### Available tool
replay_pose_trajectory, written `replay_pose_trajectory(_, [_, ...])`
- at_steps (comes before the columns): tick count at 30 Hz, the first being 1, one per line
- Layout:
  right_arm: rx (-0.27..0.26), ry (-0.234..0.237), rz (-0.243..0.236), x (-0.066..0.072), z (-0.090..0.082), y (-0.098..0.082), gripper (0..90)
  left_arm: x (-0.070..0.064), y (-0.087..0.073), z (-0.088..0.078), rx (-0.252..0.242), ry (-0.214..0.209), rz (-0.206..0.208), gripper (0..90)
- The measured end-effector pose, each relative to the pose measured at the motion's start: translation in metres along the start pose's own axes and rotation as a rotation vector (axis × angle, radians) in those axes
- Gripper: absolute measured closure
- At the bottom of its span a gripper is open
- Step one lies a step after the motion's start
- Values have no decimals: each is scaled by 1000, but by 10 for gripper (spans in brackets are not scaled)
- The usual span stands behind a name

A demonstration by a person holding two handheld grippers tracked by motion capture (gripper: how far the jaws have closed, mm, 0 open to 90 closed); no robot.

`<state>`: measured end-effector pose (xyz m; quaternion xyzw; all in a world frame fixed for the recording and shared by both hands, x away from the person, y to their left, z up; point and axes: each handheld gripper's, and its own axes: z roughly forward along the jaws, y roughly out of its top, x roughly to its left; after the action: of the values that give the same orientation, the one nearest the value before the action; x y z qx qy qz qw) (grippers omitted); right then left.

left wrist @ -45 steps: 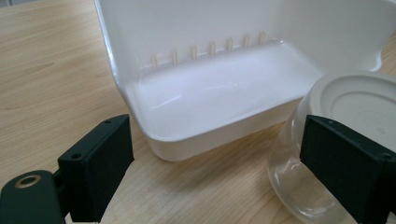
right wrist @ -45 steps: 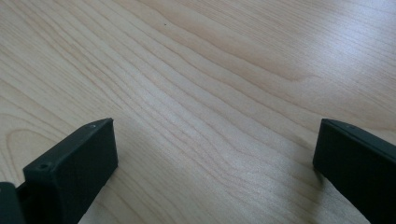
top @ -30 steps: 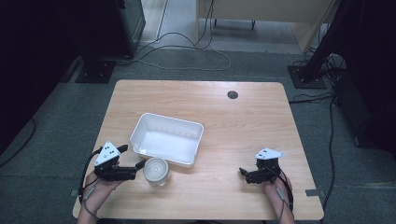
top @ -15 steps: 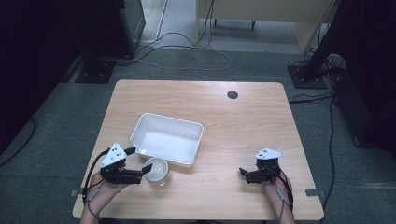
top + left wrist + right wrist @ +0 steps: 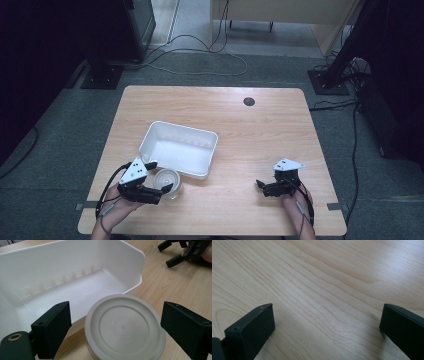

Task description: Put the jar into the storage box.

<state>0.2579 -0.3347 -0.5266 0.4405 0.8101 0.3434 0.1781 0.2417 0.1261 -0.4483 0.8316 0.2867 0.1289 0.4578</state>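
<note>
Round lidded tub (image 5: 124, 327): on table (image 5: 260, 130), just beside white bin (image 5: 177, 149), its near side. Left gripper (image 5: 159, 189): jaws spread wide, flanking tub, not touching; nearer hand. Right gripper (image 5: 261, 186): jaws open, empty, well apart.

I see my left hand-held gripper (image 5: 161, 188) low at the near left, jaws spread wide and pointing right. My right hand-held gripper (image 5: 261, 186) sits at the near right, jaws also wide apart, pointing left, well apart from the other.
</note>
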Motion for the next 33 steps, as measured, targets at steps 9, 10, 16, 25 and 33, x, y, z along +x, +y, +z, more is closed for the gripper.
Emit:
replay_pose_trajectory(9, [0,0,0,0,0,0,0,-7,-3,12,42,-14,41,95])
replay_pose_trajectory(10, [0,0,0,0,0,0,0,-7,-4,14,45,-12,47,95])
replay_pose_trajectory(16, [0,0,0,0,0,0,0,-8,-8,20,71,-1,80,95])
replay_pose_trajectory(25, [0,0,0,0,0,0,0,-5,-18,30,87,-20,80,95])
replay_pose_trajectory(33, [0,0,0,0,0,0,0,-2,-26,39,99,-36,90,95])
